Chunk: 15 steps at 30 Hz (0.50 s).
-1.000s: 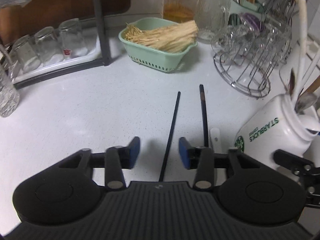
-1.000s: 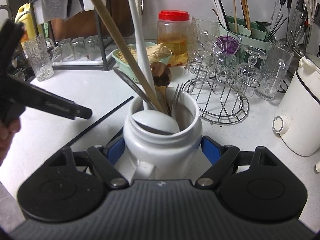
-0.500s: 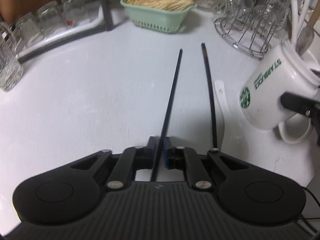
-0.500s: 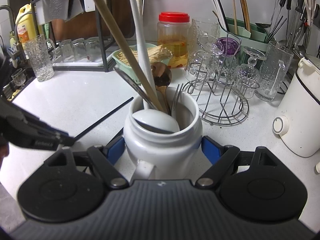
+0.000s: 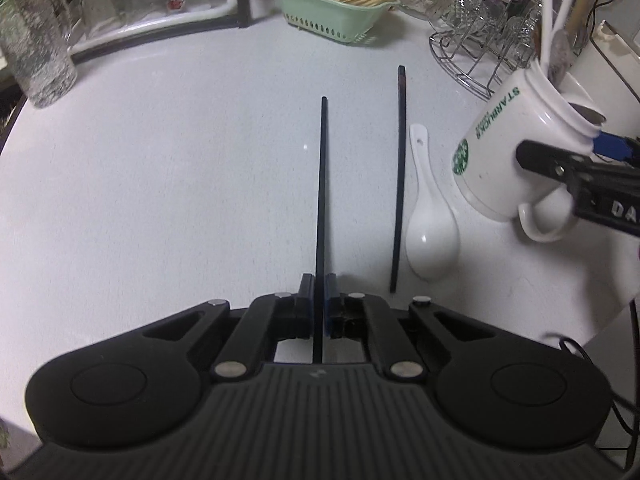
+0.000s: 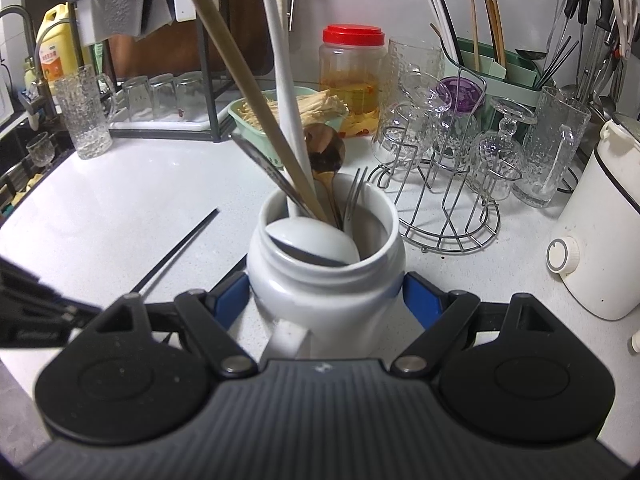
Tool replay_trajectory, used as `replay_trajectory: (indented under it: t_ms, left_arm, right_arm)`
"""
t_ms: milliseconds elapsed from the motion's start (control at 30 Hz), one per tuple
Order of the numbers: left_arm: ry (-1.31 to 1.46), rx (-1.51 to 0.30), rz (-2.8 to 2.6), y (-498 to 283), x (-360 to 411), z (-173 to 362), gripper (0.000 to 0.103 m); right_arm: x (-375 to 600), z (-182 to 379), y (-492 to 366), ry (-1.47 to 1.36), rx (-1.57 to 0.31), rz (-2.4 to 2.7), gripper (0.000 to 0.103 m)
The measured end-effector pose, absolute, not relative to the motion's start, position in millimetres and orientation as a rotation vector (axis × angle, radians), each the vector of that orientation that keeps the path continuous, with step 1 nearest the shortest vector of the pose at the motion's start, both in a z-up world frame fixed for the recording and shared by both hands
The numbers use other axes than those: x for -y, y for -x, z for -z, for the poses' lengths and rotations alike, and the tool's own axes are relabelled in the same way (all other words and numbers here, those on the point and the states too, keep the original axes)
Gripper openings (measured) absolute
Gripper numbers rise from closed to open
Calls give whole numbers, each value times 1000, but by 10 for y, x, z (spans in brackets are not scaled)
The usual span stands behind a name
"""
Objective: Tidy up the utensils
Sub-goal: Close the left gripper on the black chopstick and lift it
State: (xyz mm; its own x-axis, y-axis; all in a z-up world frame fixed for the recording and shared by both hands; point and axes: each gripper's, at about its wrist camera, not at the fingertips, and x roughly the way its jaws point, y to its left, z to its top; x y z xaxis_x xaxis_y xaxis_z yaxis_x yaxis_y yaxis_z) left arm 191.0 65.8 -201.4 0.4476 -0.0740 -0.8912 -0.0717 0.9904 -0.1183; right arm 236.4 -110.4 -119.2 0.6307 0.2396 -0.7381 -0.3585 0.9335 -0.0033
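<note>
Clamped between the narrow jaws of the left gripper (image 5: 319,300) is one black chopstick (image 5: 321,184), taken near its end, while the right gripper (image 6: 326,300) is closed around the white mug (image 6: 324,280) of utensils near the counter's (image 5: 160,168) front edge. Light, stiff and slick, the stick is judged likely to swivel; the second chopstick (image 5: 399,176) and white spoon (image 5: 430,236) are left lying between it and the mug.

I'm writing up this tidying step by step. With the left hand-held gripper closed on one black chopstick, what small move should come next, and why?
Probably lift the held chopstick off the counter and swing it toward the white mug. The left hand-held gripper is shut on its near end, and the right hand-held gripper grips the mug, which already holds utensils. The second chopstick and white spoon wait.
</note>
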Motion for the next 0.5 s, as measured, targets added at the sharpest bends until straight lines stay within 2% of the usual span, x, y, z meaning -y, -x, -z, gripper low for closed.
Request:
replay_trajectory:
  t_ms: [500]
  left_arm:
    - [237, -1163, -26, -1279, -584, 1987, 5]
  right_arm:
    - [1108, 1193, -2344, 222, -814, -390, 85]
